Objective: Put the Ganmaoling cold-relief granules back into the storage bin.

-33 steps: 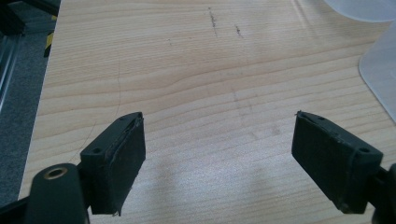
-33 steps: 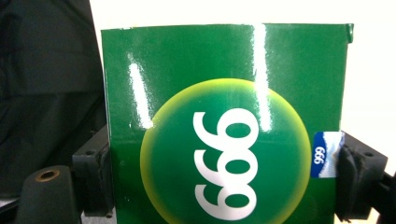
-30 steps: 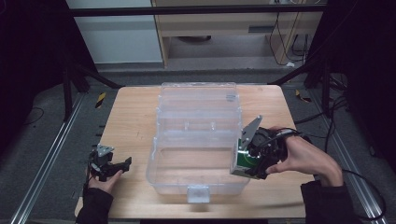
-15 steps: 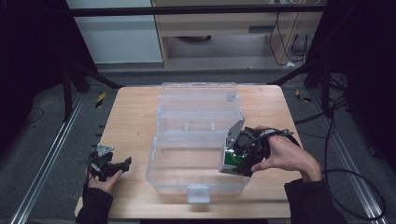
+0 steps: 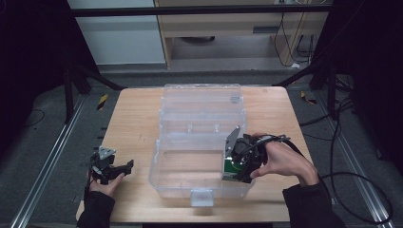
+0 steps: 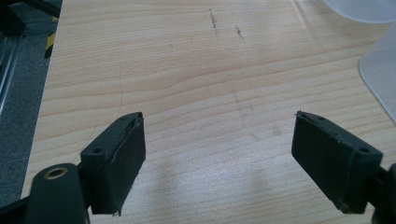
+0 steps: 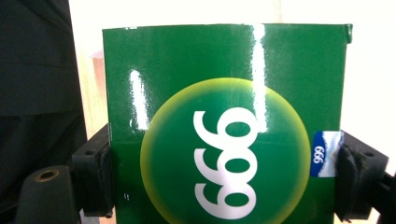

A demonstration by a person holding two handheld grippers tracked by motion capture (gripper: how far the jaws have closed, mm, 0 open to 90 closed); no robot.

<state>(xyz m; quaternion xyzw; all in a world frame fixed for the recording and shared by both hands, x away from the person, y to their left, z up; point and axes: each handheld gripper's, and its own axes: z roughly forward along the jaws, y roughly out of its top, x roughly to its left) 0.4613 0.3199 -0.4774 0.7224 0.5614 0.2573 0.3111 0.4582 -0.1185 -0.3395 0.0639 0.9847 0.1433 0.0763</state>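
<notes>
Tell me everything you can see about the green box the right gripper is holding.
The green box is glossy, like printed cardboard, with a yellow-green circle bearing white 999 and a small blue 999 label at one edge. The right gripper clamps its two sides. In the high view it sits at the right end of the clear plastic bin.
</notes>
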